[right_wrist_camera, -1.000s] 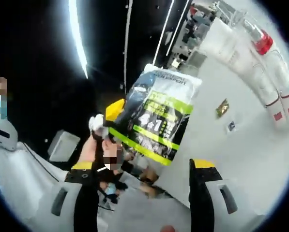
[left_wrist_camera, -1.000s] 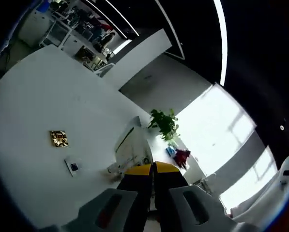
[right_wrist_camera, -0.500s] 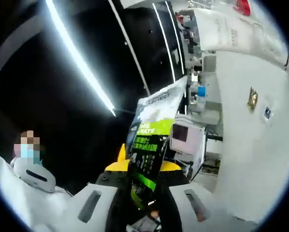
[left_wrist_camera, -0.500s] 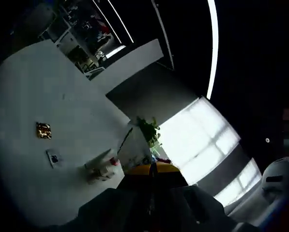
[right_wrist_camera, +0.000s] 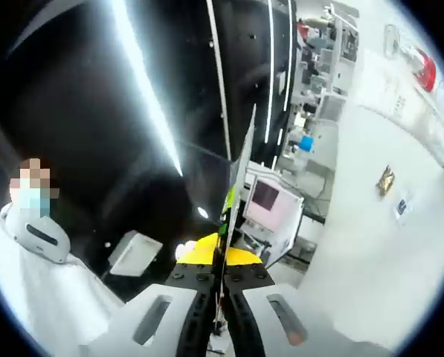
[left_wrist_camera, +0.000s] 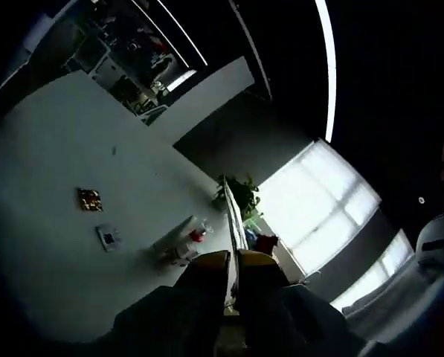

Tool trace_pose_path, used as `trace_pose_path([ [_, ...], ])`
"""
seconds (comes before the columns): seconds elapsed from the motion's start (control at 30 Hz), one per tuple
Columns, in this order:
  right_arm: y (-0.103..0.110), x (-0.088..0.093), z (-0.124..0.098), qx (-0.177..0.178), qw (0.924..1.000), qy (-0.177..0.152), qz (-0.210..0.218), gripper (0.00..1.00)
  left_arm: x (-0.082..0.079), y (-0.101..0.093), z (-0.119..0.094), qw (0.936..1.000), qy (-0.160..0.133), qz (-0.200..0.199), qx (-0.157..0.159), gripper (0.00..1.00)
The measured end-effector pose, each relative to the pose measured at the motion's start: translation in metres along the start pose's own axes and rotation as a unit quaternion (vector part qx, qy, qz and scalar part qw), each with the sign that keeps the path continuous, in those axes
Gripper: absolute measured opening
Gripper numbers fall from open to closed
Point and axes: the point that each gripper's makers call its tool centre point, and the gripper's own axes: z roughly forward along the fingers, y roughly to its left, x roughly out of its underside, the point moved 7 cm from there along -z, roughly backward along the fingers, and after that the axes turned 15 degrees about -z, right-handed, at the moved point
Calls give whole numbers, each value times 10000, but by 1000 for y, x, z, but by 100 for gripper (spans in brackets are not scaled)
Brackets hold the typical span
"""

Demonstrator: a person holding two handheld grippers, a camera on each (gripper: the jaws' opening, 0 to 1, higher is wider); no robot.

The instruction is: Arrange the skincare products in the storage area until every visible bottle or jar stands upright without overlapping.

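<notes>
Yellow-tipped right gripper [right_wrist_camera: 220, 264] and left gripper [left_wrist_camera: 233, 262] each pinch an edge-on pouch [right_wrist_camera: 240, 160].

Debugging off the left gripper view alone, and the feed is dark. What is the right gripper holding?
Observer: The right gripper is shut on a thin pouch, seen edge-on, rising from between its fingers.
Operator: Anyone close to it?
Observer: Yes, a person in white is at the left edge of the right gripper view.
Operator: What is behind the pouch?
Observer: A monitor with a pale pinkish screen, just right of the pouch.
</notes>
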Motion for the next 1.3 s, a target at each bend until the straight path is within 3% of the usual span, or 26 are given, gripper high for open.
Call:
trace_pose_path([
  [0.1,6,0,-1,-22,9999,69,-99,1,7,2,-3,9999,126,20,43,28],
  [0.23,13,4,-1,-38,9996,212,-173,1,17,-5,-2,9986,221,-168,439,27],
  [0.4,23,13,-3,-89,9987,432,-255,1,28,-4,2,9978,274,-277,544,22],
  [0.7,30,23,-7,-21,9960,799,-410,2,31,0,2,9967,183,-481,630,8],
  [0.8,33,22,-9,11,9961,777,-415,2,32,0,2,9954,109,-590,753,7],
  [1.0,31,21,-14,262,9896,1021,-979,4,38,4,7,9945,132,-707,768,4],
  [1.1,31,20,-18,344,9864,1059,-1212,9,40,5,9,9929,143,-839,832,4],
  [1.17,30,23,-21,389,9809,1290,-1401,15,41,7,11,9925,158,-870,849,4],
  [1.3,29,27,-22,563,9717,1563,-1680,40,42,12,14,9921,182,-937,819,3],
])
